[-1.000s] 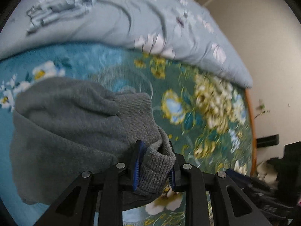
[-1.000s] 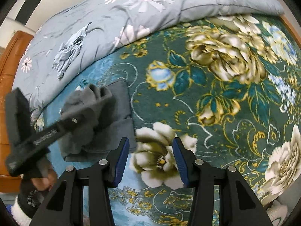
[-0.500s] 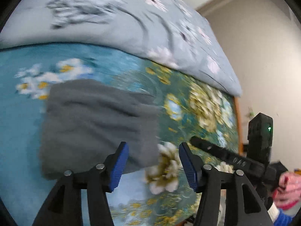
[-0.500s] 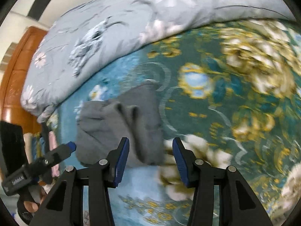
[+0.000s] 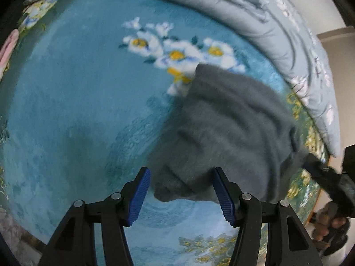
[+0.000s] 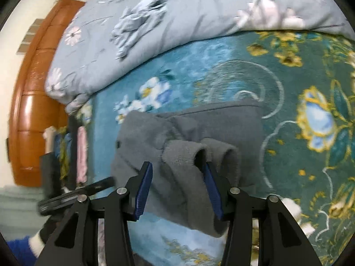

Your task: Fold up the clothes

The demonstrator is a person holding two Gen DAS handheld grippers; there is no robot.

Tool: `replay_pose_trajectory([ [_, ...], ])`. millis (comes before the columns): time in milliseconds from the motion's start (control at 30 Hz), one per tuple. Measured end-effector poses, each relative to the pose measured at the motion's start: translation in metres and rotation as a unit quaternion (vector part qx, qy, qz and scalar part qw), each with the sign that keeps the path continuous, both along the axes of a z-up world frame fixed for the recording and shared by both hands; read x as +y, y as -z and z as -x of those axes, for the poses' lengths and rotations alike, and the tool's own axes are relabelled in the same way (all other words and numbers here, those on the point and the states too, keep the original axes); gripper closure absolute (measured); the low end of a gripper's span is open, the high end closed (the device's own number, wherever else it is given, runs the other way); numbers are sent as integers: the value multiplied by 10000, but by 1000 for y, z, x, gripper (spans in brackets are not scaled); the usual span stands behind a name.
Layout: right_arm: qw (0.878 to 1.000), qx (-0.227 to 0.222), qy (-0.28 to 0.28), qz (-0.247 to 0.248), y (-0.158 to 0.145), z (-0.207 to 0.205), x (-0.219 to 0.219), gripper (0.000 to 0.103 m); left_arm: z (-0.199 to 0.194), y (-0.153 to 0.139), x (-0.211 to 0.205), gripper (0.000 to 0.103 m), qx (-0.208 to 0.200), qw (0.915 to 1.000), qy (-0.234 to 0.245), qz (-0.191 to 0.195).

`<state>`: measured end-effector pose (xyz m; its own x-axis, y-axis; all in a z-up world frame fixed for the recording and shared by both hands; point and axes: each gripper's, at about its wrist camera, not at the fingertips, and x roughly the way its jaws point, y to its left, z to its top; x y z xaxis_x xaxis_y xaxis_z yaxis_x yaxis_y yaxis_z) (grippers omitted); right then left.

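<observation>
A grey fleece garment (image 5: 233,133) lies folded in a compact bundle on the teal floral blanket (image 5: 77,110). My left gripper (image 5: 184,195) is open and empty, with the bundle's near corner between its blue pads. In the right wrist view the garment (image 6: 184,146) shows two rolled cuffs at its near edge. My right gripper (image 6: 178,187) is open over that edge, its right pad close to a cuff, holding nothing. The other gripper shows at the right edge of the left wrist view (image 5: 328,177) and at the lower left of the right wrist view (image 6: 73,197).
A pale blue-grey floral duvet (image 6: 177,26) is bunched along the far side of the bed. A wooden headboard (image 6: 33,102) stands at the left. Coloured items (image 6: 81,150) lie by the bed's left edge. The wall (image 5: 341,71) is at the right.
My left gripper has let go of the garment's cuff, opened and swung left. The bundle now lies flat on the blanket. My right gripper has moved in over its near edge.
</observation>
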<state>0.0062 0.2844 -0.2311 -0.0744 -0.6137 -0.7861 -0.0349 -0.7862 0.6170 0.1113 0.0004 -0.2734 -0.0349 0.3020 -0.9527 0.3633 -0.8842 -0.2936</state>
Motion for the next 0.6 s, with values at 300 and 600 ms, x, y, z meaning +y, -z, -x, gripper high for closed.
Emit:
replay_pose_trajectory([
  [300, 9956, -398, -44, 845, 32, 18, 2, 54, -1, 12, 6, 40, -176, 9998, 127, -32],
  [600, 9733, -761, 1239, 1775, 47, 23, 25, 95, 7, 3, -5, 37, 55, 9995, -224, -197],
])
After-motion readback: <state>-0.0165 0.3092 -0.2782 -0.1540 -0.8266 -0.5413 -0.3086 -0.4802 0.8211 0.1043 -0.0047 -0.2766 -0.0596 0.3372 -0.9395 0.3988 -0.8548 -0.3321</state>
